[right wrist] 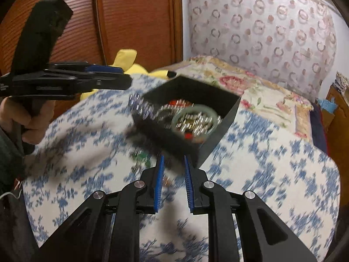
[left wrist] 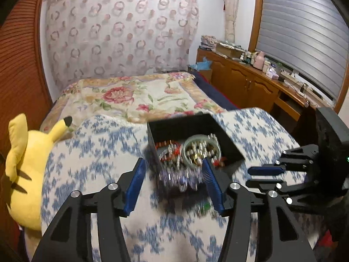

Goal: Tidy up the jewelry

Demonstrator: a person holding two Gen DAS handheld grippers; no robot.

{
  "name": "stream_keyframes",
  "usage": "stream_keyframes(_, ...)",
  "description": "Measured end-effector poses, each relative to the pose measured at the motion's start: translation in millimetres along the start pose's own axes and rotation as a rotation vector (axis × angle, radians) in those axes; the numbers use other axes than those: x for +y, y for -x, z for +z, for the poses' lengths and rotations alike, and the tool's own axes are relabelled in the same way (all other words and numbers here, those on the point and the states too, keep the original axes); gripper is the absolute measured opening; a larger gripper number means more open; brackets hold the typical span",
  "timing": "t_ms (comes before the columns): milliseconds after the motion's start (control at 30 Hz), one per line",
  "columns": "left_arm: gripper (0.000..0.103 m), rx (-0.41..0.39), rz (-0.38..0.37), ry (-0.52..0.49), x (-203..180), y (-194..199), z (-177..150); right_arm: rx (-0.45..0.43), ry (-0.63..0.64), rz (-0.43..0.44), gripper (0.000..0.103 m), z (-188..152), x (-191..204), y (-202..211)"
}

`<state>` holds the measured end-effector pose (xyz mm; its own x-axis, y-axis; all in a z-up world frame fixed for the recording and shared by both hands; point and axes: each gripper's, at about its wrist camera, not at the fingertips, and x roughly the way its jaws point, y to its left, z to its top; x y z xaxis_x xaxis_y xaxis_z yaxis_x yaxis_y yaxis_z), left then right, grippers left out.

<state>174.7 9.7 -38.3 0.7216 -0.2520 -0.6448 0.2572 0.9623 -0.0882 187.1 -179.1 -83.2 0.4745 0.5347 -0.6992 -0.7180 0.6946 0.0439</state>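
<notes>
Left wrist view, one black box (left wrist: pixel 226 139), one green bangle (left wrist: pixel 187 152), left gripper (left wrist: pixel 174 168) apart, empty, right gripper (right wrist: pixel 173 161) narrowly parted, empty

The left gripper (left wrist: pixel 173 175) stands with its blue pads wide apart over the blue-flowered cloth (left wrist: pixel 104 152). Between them a blurred string of purple and silver beads (left wrist: pixel 180 180) hangs at the near edge of the black box (left wrist: pixel 226 139), touching neither pad. Inside the box lie a pale green bangle (left wrist: pixel 201 152) and red beads (left wrist: pixel 169 146). The right gripper (left wrist: pixel 259 176) reaches in from the right, nearly closed. A yellow plush toy (left wrist: pixel 28 163) sits at left.
</notes>
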Motion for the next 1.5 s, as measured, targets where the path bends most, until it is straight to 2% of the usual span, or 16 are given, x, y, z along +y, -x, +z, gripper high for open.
stream_keyframes(167,0.062,0.062,-0.003,0.002,-1,-3,-29,0.051,0.007,0.005,0.028,-10,5,-17)
stream_keyframes(267,0.071,0.104,0.004,-0.008,-4,-10,-44,0.075,0.004,0.011,0.03,-12,5,-26)
stream_keyframes(400,0.073,0.149,0.007,-0.019,-6,-19,-56,0.101,0.016,0.008,0.03,-12,7,-33)
stream_keyframes(500,0.074,0.166,0.003,-0.018,-8,-24,-59,0.111,0.063,-0.028,0.03,-14,13,-37)
stream_keyframes(533,0.074,0.169,0.0,-0.02,-10,-26,-59,0.111,0.065,-0.029,0.028,-14,15,-38)
stream_keyframes(567,0.074,0.172,-0.003,-0.024,-12,-27,-59,0.111,0.064,-0.027,0.017,-14,14,-38)
stream_keyframes(700,0.073,0.172,-0.018,-0.038,-21,-33,-59,0.103,0.046,-0.023,0.017,-17,10,-32)
stream_keyframes(867,0.05,0.177,-0.044,-0.046,-30,-42,-55,0.086,0.027,-0.027,0.017,-20,4,-24)
stream_keyframes(1167,0.033,0.185,-0.057,-0.095,-43,-53,-46,0.063,0.012,-0.019,0.017,-20,-4,-17)
stream_keyframes(1400,0.024,0.196,-0.045,-0.129,-48,-59,-47,0.06,0.007,-0.016,0.017,-21,-6,-14)
stream_keyframes(1500,0.014,0.198,-0.066,-0.147,-53,-57,-49,0.063,0.008,-0.018,0.017,-21,-5,-14)
